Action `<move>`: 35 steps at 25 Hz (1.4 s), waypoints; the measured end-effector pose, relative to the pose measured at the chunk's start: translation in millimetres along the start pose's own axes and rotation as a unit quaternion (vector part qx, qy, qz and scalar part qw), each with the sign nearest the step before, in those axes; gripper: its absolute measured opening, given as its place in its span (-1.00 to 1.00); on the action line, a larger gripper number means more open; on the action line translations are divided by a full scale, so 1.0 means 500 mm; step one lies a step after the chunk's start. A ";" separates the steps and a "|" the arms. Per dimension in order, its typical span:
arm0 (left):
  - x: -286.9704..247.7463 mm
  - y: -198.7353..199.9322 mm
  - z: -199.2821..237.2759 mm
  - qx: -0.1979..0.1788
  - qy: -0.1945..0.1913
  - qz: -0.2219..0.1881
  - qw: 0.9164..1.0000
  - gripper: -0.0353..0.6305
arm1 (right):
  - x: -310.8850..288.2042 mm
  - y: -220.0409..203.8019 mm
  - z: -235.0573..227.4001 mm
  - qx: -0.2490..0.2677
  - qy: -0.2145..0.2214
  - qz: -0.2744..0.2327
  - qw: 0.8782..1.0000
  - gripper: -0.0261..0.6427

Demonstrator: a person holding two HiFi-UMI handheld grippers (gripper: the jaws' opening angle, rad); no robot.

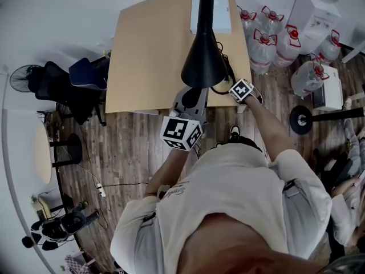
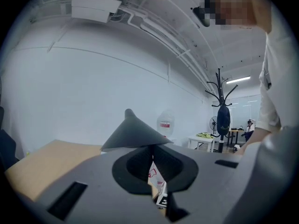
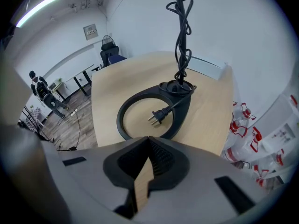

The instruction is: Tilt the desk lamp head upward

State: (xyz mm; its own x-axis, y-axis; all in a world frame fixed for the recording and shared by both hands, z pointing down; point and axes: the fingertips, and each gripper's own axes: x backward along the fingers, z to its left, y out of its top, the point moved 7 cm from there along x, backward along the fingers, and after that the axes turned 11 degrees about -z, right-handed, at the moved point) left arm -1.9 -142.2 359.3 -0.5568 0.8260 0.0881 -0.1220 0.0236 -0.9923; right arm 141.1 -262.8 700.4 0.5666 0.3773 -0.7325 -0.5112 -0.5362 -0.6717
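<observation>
DESK LAMP, JAWS CLOSED: A person with a gripper in each hand stands at the near edge of a wooden desk (image 1: 148,50). The black desk lamp's cone-shaped head (image 1: 203,61) hangs there with its opening facing down. The left gripper (image 2: 152,160) sits just below the cone's rim, its jaws together and holding nothing. The right gripper (image 3: 148,155), jaws likewise closed and empty, points at the lamp's ring base (image 3: 181,111). The plug (image 3: 159,115) lies on the desk inside the ring.
</observation>
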 end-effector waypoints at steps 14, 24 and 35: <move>-0.015 0.101 -0.021 -0.010 -0.007 -0.034 0.999 -0.85 | -0.004 -0.005 -0.004 0.015 0.010 0.018 1.000 -0.94; -0.030 0.176 -0.017 -0.048 -0.033 -0.061 0.996 -0.85 | -0.003 0.000 0.005 0.031 0.019 0.029 0.999 -0.94; -0.070 0.244 -0.010 -0.088 -0.052 -0.077 0.992 -0.85 | -0.006 0.004 -0.008 0.023 0.037 0.037 0.998 -0.94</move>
State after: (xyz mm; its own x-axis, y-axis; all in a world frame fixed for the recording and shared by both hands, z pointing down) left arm 6.7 -165.5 234.7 -0.6261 0.7421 0.2395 -0.0719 0.2509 -0.9653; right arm 140.8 -268.2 701.5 0.5719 0.2801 -0.7710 -0.5820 -0.5238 -0.6220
